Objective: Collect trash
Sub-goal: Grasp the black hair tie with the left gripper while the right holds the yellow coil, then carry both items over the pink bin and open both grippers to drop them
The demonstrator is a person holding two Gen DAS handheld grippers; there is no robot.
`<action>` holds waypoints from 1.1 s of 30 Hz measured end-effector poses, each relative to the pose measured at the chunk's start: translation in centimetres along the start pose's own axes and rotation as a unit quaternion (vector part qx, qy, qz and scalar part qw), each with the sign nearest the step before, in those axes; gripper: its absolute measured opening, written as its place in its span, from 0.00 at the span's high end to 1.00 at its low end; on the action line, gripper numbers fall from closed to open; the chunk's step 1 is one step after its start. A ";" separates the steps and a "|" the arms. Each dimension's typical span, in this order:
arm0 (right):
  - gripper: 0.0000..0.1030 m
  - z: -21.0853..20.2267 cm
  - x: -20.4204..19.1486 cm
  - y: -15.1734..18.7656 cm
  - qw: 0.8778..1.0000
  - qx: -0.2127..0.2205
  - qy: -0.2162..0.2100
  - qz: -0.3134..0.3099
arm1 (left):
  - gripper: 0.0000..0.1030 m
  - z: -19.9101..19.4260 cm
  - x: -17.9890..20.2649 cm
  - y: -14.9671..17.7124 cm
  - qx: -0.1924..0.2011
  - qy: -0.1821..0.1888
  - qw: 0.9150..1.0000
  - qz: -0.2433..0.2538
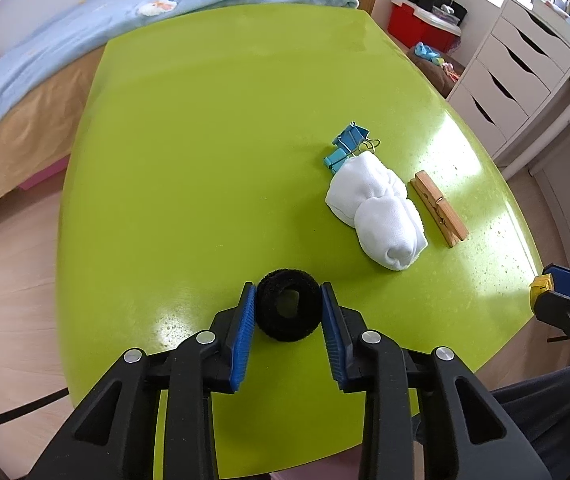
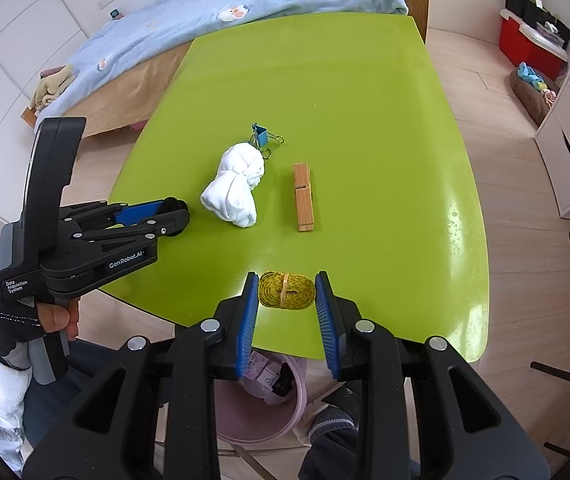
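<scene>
My left gripper (image 1: 287, 292) is shut on a black foam ring (image 1: 288, 305), its blue pads touching both sides. It also shows in the right wrist view (image 2: 173, 210), low over the green table (image 2: 365, 120). My right gripper (image 2: 287, 282) is shut on a coiled yellow tape measure (image 2: 286, 290) held by a rubber band, over the table's near edge. A rolled white sock (image 1: 377, 212), blue binder clips (image 1: 347, 144) and a wooden clothespin (image 1: 439, 208) lie on the table.
A pink bin (image 2: 261, 404) with scraps inside stands on the floor under the table's near edge. A bed with a blue blanket (image 2: 205, 12) is behind the table. White drawers (image 1: 513, 80) and a red box (image 1: 421, 24) stand to the right.
</scene>
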State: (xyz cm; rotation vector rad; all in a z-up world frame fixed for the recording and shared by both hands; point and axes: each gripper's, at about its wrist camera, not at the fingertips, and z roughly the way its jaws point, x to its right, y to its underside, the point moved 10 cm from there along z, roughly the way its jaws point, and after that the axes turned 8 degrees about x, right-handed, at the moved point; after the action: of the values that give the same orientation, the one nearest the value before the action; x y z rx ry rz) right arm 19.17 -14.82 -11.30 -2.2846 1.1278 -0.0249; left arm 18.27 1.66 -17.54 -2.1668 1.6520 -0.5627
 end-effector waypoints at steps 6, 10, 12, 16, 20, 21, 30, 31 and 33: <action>0.72 0.0 -0.2 0.0 1.000 0.004 -0.003 -0.003 | 0.70 -1.7 0.5 0.1 0.021 0.004 1.000 0.005; 0.72 -0.3 -0.6 0.3 1.000 0.009 -0.006 -0.007 | 0.70 -3.6 0.9 0.6 0.037 0.009 0.999 0.008; 0.72 -0.6 -0.8 0.4 1.000 0.013 -0.008 -0.009 | 0.70 -4.8 1.1 0.8 0.047 0.010 0.999 0.011; 0.72 -1.7 -1.6 0.7 0.999 0.024 -0.016 -0.018 | 0.70 -7.2 1.6 1.5 0.067 0.016 0.998 0.015; 0.72 -2.9 -2.4 1.5 0.999 0.034 -0.027 -0.025 | 0.70 -9.5 2.0 2.6 0.086 0.021 0.996 0.019; 0.72 -3.1 -2.6 1.7 0.999 0.035 -0.031 -0.027 | 0.70 -10.0 2.2 2.8 0.089 0.023 0.996 0.020; 0.72 -5.2 -5.3 4.6 0.996 0.040 -0.064 -0.050 | 0.70 -13.2 3.6 6.4 0.108 0.051 0.993 0.024; 0.72 -5.4 -5.6 5.0 0.996 0.040 -0.067 -0.054 | 0.70 -13.5 3.8 6.8 0.109 0.052 0.992 0.025; 0.72 -5.8 -6.3 5.9 0.995 0.037 -0.074 -0.063 | 0.70 -14.1 4.0 7.7 0.111 0.059 0.992 0.022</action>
State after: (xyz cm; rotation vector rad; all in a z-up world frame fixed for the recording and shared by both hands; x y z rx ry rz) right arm 9.32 -15.83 -8.08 -2.2479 0.8918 0.0509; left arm 5.66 -4.70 -8.97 -1.9668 1.6064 -0.8335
